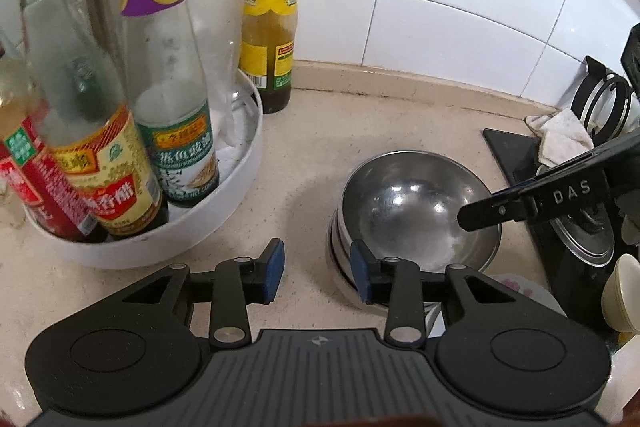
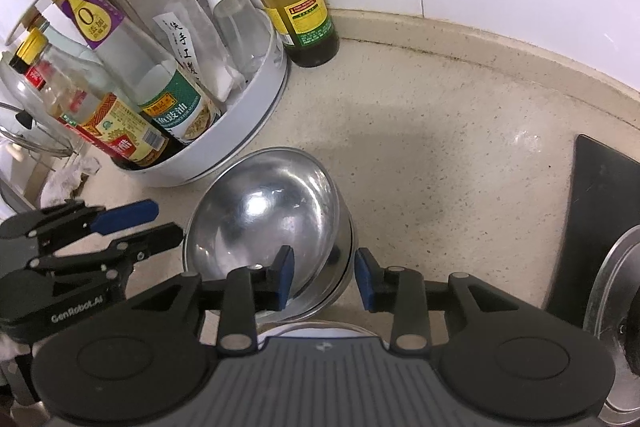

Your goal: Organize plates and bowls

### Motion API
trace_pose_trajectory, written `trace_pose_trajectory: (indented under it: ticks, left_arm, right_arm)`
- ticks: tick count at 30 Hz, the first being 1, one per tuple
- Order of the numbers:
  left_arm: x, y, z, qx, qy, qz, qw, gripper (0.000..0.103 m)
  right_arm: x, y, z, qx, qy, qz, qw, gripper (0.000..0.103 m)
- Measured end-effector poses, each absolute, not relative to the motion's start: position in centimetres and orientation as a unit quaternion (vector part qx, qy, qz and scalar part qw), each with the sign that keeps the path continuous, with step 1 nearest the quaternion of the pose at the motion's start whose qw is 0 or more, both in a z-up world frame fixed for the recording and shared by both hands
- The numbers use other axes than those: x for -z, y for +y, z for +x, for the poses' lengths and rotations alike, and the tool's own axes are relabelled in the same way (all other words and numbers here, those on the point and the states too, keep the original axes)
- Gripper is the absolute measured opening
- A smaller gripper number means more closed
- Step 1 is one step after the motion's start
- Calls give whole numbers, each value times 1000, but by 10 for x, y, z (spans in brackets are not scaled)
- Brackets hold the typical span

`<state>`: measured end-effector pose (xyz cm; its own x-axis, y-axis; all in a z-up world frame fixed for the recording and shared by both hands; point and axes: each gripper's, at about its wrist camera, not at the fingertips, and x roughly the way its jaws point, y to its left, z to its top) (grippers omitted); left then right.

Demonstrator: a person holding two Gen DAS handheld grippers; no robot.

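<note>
The steel bowls (image 2: 268, 227) sat nested in a stack on the counter (image 2: 440, 167), near the white bottle rack (image 2: 256, 131), so they took one spot. My right gripper (image 2: 324, 279) straddled the near rim, jaws slightly apart, pads not pressing it. My left gripper (image 1: 318, 273) hung beside the stack, partly open and empty.
</note>
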<state>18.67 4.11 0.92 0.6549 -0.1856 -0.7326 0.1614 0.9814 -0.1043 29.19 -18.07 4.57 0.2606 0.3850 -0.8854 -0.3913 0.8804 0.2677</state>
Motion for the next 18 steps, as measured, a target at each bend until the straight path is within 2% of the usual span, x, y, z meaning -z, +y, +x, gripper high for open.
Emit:
trace_pose_trajectory:
  ticks: [4,6,12,14,16,18]
  left_arm:
    - [-7,48,181,95,397,-24,912,50]
    - [-5,49,178,92,393,-19,915,50]
    - [-3,48,172,95,388,-10,917,52]
    - [-4,48,170,97,384,-6,918,56]
    - [-4,47,168,102,376,2,921,64]
    - [-4,46,164,106,365,13,925,69]
  right_arm:
    - [-43,-179,294,-248,557,9,792,34]
    - [-42,-177,295,-250,557,11,792,38]
    - [-37,-172,299,-249,561,10,789,41]
    - [-34,-172,300,-248,565,13,787,41]
    - [-32,-170,301,-246,568,14,786,43]
    - [-29,-170,301,-245,570,18,784,47]
